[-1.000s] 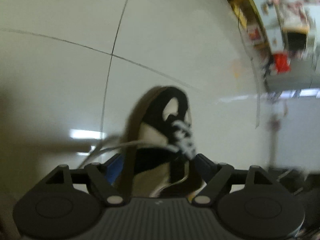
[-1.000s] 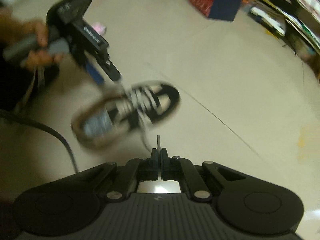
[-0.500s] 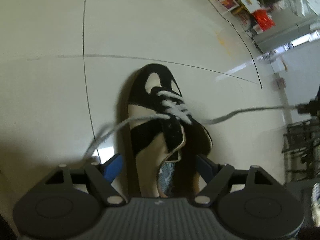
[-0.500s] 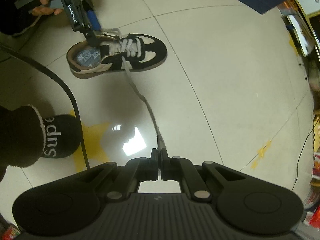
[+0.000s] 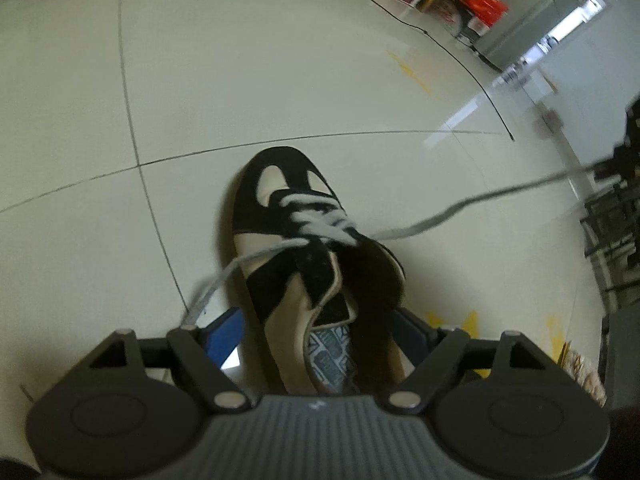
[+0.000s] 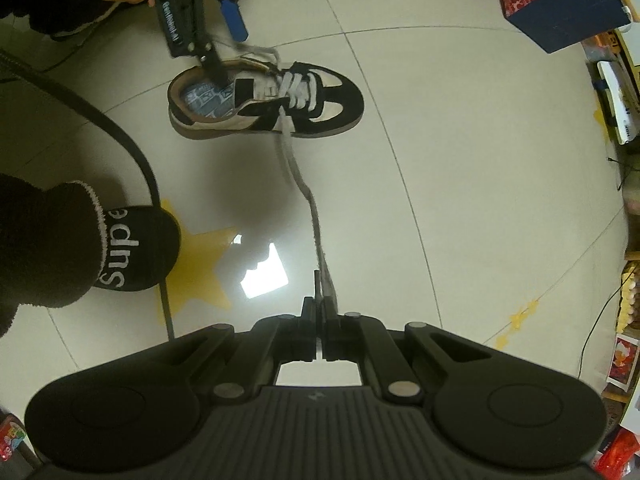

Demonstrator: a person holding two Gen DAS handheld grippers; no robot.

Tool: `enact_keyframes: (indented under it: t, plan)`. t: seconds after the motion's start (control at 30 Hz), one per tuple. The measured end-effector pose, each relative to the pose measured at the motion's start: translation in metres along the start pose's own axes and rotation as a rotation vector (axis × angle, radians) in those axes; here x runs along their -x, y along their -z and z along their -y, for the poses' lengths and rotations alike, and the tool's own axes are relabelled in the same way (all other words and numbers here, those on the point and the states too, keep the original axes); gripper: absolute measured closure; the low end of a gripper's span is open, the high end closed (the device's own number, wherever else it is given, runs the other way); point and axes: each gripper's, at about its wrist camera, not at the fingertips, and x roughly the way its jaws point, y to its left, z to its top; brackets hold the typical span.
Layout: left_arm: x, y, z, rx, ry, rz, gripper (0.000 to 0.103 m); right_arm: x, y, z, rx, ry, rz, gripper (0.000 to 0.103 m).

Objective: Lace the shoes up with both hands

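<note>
Black-and-cream, the shoe [image 6: 266,102] stands on the floor [image 6: 460,160] with its heel between our left gripper's [image 5: 320,330] wide, released jaws, one finger [image 6: 216,68] dipping into the collar, while our right gripper [image 6: 320,308] is clenched on a lace [image 6: 304,192] running taut from the eyelets.

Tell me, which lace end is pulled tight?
The lace end pinched in the right tongs is stretched straight from the shoe. The other end hangs loose by the left tongs.
</note>
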Motion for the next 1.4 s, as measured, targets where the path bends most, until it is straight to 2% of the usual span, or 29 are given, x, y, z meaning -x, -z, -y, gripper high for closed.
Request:
enact_keyframes:
  t: [0.3,0.5,0.7,0.8,0.97,1.07,1.13,1.2,1.4]
  plan:
    - [-0.009,0.004,0.004,-0.046,0.025,-0.022,0.021,-0.022,-0.013,0.003,-0.024,-0.018,0.063,0.1]
    - [-0.009,0.011,-0.005,-0.073,0.025,-0.005,0.021,-0.062,-0.038,0.01,-0.127,-0.097,0.198,0.1]
    - [-0.007,0.011,-0.016,-0.051,0.023,0.001,0.024,-0.103,-0.066,-0.01,-0.199,-0.165,0.327,0.1]
    - [-0.005,0.009,-0.017,-0.048,0.017,0.013,0.031,-0.109,-0.076,-0.018,-0.263,-0.173,0.394,0.1]
    - [-0.002,0.002,-0.004,-0.135,0.003,0.063,0.04,-0.115,-0.078,-0.02,-0.403,-0.179,0.487,0.1]
    - [-0.006,-0.002,0.005,-0.185,0.002,0.074,0.048,-0.122,-0.073,-0.017,-0.482,-0.196,0.525,0.1]
    - [-0.012,-0.005,0.009,-0.202,-0.001,0.069,0.059,-0.125,-0.071,-0.017,-0.512,-0.202,0.545,0.1]
    - [-0.015,-0.007,0.012,-0.207,-0.012,0.069,0.067,-0.128,-0.069,-0.018,-0.538,-0.211,0.568,0.1]
    - [-0.015,-0.007,0.01,-0.193,-0.026,0.081,0.074,-0.137,-0.064,-0.02,-0.61,-0.244,0.624,0.1]
